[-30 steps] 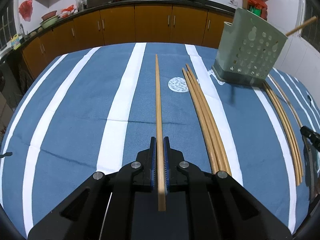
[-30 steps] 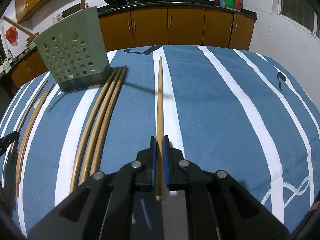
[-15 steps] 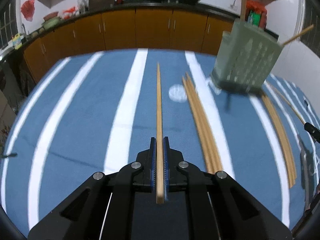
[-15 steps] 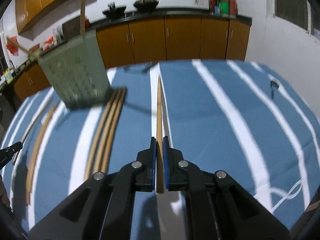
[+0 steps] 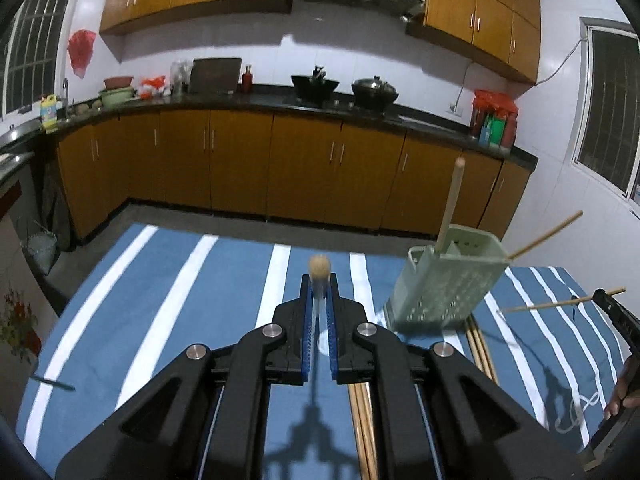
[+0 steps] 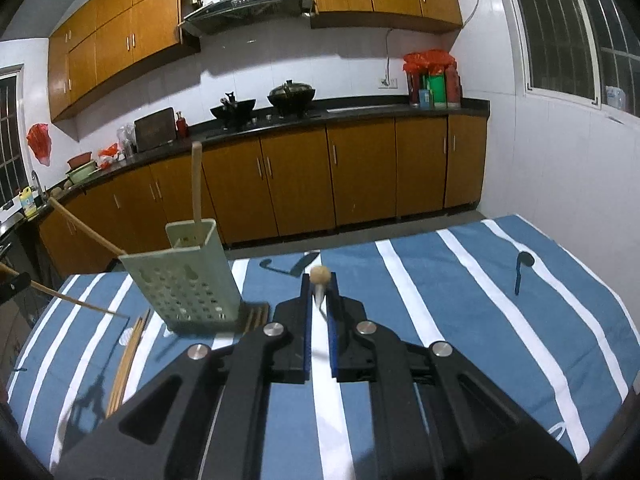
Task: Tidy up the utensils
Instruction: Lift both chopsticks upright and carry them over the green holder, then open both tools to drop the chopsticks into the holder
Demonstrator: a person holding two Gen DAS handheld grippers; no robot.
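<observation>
My left gripper (image 5: 319, 280) is shut on a wooden chopstick (image 5: 319, 267), lifted and tipped so I see it end-on. My right gripper (image 6: 320, 280) is shut on another chopstick (image 6: 320, 275), also end-on; it shows at the right edge of the left wrist view (image 5: 560, 303). A pale green perforated utensil holder (image 5: 444, 284) stands on the blue striped table (image 5: 180, 280) right of my left gripper, with two chopsticks (image 5: 451, 204) in it. In the right wrist view the holder (image 6: 184, 280) is to the left. Loose chopsticks (image 5: 478, 342) lie beside its base.
More loose chopsticks (image 6: 128, 352) lie left of the holder in the right wrist view, and some (image 5: 362, 420) lie under my left gripper. Kitchen cabinets (image 5: 280, 168) and a counter stand beyond the table's far edge.
Both grippers have risen and tilted up from the table, lifting their chopsticks off the cloth. The view now looks across the kitchen instead of down at the table.
</observation>
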